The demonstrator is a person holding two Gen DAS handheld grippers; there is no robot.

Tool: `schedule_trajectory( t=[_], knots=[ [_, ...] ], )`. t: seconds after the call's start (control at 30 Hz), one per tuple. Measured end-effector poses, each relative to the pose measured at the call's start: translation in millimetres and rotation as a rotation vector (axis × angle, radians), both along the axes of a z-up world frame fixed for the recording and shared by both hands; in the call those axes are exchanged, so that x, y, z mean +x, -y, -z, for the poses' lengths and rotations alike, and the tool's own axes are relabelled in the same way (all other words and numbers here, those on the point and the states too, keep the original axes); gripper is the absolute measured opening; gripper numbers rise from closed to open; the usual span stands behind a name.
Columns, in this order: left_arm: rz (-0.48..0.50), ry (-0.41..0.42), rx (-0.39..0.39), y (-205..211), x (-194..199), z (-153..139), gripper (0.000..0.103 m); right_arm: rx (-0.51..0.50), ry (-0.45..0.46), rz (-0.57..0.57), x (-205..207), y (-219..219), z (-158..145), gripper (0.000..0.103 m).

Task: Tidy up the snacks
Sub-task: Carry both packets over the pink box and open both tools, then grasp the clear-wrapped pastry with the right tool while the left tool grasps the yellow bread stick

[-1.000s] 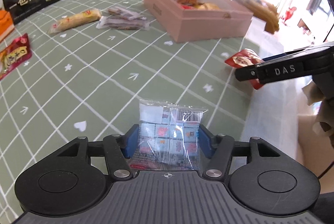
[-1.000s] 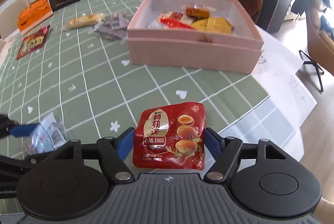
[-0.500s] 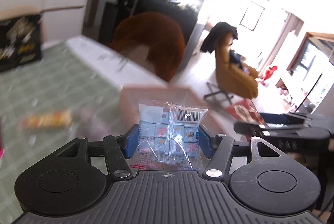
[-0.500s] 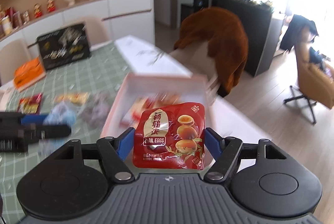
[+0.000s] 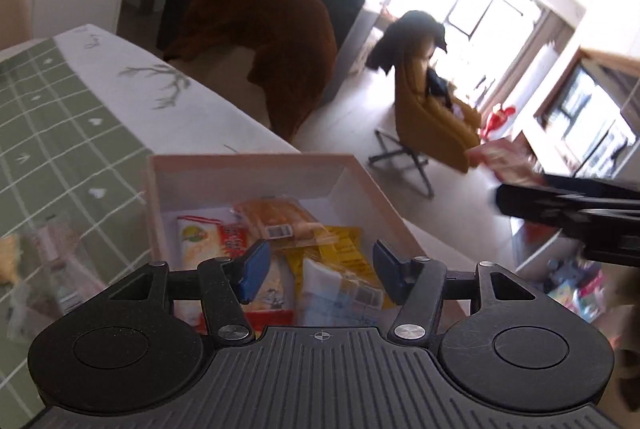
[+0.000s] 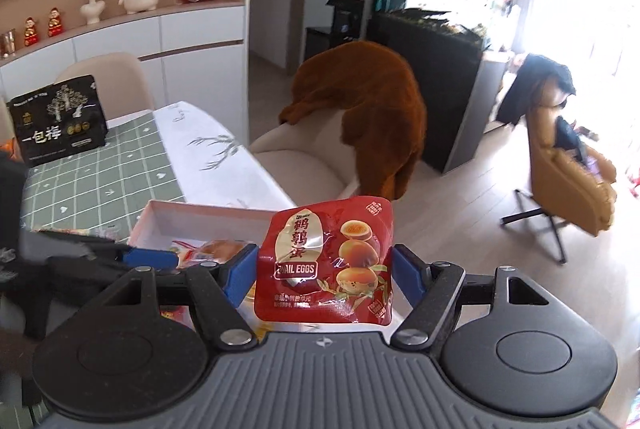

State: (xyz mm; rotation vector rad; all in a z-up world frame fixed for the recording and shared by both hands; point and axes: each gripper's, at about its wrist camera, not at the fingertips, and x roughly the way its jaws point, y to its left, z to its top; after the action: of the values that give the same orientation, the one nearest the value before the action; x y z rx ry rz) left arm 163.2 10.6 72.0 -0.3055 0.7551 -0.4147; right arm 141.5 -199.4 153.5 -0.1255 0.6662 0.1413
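Observation:
The pink box [image 5: 248, 161] lies just under my left gripper [image 5: 320, 269] and holds several snack packets. A clear bag of small cubes [image 5: 340, 295] shows blurred inside the box, below the blue pads [image 5: 256, 267] and apart from them. The left jaws are closing with nothing pressed between them. My right gripper [image 6: 324, 275] is shut on a red quail egg packet [image 6: 326, 261], held upright above the near right side of the pink box [image 6: 200, 209]. The right gripper's arm [image 5: 560, 205] crosses the left wrist view at the right.
A green checked tablecloth [image 5: 60, 133] covers the table, with blurred packets [image 5: 48, 253] left of the box. A black snack bag [image 6: 60, 125] stands at the far end. A chair under a brown throw [image 6: 360, 109] and a tan armchair [image 5: 432, 121] stand beyond the table's edge.
Both grippers travelled from the table's front to over the pink box. The clear bag left the left pads and now sits lower in the box. The right still grips the red packet.

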Motion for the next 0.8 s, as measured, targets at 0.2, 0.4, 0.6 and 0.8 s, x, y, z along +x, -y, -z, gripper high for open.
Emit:
schedule_trajectory(
  t=[0.2,0.4,0.6,0.8],
  knots=[
    [-0.200,-0.007,0.104,-85,-4,-19,0.063,0.195,-0.105,-0.107,63,-33,25,0.074],
    [-0.420,-0.181,0.086,-167,16,3,0.063,0.243,-0.141,-0.135,90,-62,38,0.074],
    [-0.339,-0.180,0.204,-146,-2,21,0.062,0.062,-0.169,-0.277,82,-126,48,0.077],
    [-0.450,-0.111,0.150,-201,1,19,0.062,0.069,-0.240,-0.405,95,-199,53,0.083]
  ],
)
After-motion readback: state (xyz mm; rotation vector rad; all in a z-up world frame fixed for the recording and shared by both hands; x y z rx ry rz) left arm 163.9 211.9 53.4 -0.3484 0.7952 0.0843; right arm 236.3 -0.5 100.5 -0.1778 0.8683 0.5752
